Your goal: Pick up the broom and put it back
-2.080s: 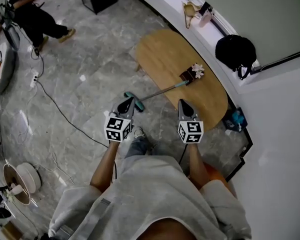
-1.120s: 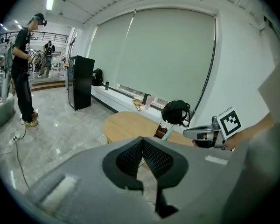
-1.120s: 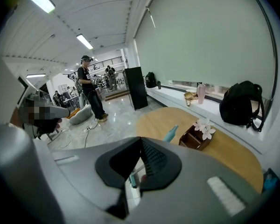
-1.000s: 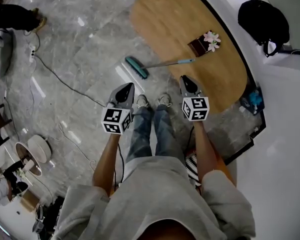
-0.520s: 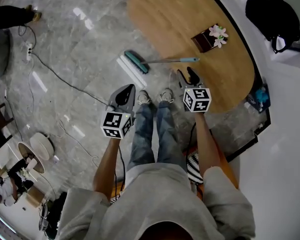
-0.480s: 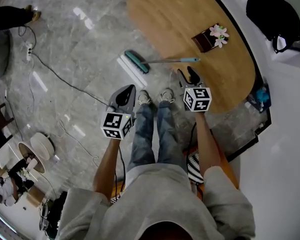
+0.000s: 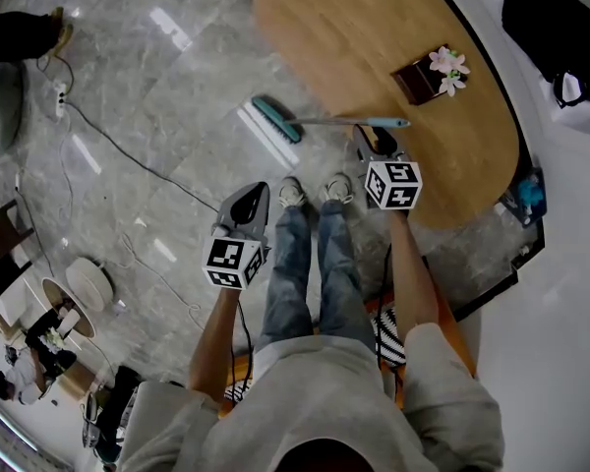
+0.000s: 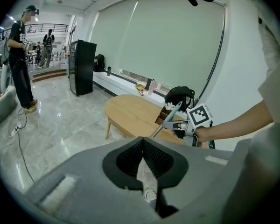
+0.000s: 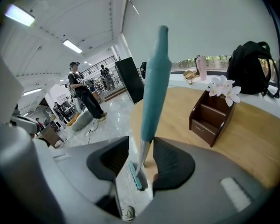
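The broom (image 7: 339, 121) leans with its teal head (image 7: 275, 118) on the floor and its teal grip against the oval wooden table (image 7: 354, 18). My right gripper (image 7: 374, 144) reaches the handle just below the grip. In the right gripper view the handle (image 9: 155, 87) runs up between the jaws of the right gripper (image 9: 141, 144), which have just been closing. They still stand apart, with a gap on the left side. My left gripper (image 7: 254, 190) hangs shut and empty over the floor left of my legs. In its own view my left gripper (image 8: 142, 141) looks towards the broom (image 8: 170, 118).
A brown wooden organiser with pink flowers (image 7: 420, 77) stands on the table close behind the broom grip. A black backpack (image 7: 556, 28) sits on the ledge beyond. A cable (image 7: 128, 155) crosses the marble floor at left. My feet (image 7: 315, 190) are just behind the broom.
The right gripper's jaws went from shut to open, and it moved forward and down until the broom handle lay between them. The left gripper sank a little.
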`<state>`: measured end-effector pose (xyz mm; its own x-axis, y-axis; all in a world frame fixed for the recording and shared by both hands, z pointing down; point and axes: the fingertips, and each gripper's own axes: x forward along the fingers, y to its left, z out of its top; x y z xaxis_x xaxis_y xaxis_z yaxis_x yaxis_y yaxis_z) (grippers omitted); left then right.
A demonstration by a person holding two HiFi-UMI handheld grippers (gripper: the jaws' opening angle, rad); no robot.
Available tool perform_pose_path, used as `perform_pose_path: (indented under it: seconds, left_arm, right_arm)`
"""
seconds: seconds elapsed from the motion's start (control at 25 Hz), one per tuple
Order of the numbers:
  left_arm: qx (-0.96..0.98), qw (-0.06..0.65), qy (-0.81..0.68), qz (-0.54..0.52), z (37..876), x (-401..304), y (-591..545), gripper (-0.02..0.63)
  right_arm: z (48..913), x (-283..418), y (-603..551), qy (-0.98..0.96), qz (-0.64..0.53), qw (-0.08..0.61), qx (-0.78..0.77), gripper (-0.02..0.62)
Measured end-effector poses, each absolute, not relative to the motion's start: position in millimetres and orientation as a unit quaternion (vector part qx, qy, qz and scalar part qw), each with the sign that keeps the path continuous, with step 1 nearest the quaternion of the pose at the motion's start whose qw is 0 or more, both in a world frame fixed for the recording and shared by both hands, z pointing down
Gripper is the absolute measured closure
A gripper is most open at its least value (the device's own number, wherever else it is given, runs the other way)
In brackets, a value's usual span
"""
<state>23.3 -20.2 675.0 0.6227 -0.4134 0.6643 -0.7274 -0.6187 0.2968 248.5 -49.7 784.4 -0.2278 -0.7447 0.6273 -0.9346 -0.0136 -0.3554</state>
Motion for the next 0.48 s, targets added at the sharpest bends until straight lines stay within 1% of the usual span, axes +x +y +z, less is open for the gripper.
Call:
perform_pose_path:
  seconds: [0.12, 0.32, 0.4, 0.48]
  left_arm:
    - [0.853, 0.281, -0.331, 0.288, 682, 19, -16, 0.603]
    - [0.851, 0.282, -0.331, 0.296, 688, 17, -11, 0.603]
    - [0.85, 0.282, -0.332, 0.296, 690, 16, -11, 0.602]
    - [0.85, 0.282, -0.333, 0.296, 690, 14, -11, 0.602]
  right_arm:
    - [788, 247, -54, -0.689, 0.369, 0.123, 0.611, 0.459]
    - [798, 247, -60, -0.69, 0.377, 0.116, 0.607, 0.462]
    - [798, 249, -64, -0.689, 0.376, 0.113, 0.609, 0.506]
    - [795, 245, -64, -0.696, 0.378, 0.108, 0.601, 0.508]
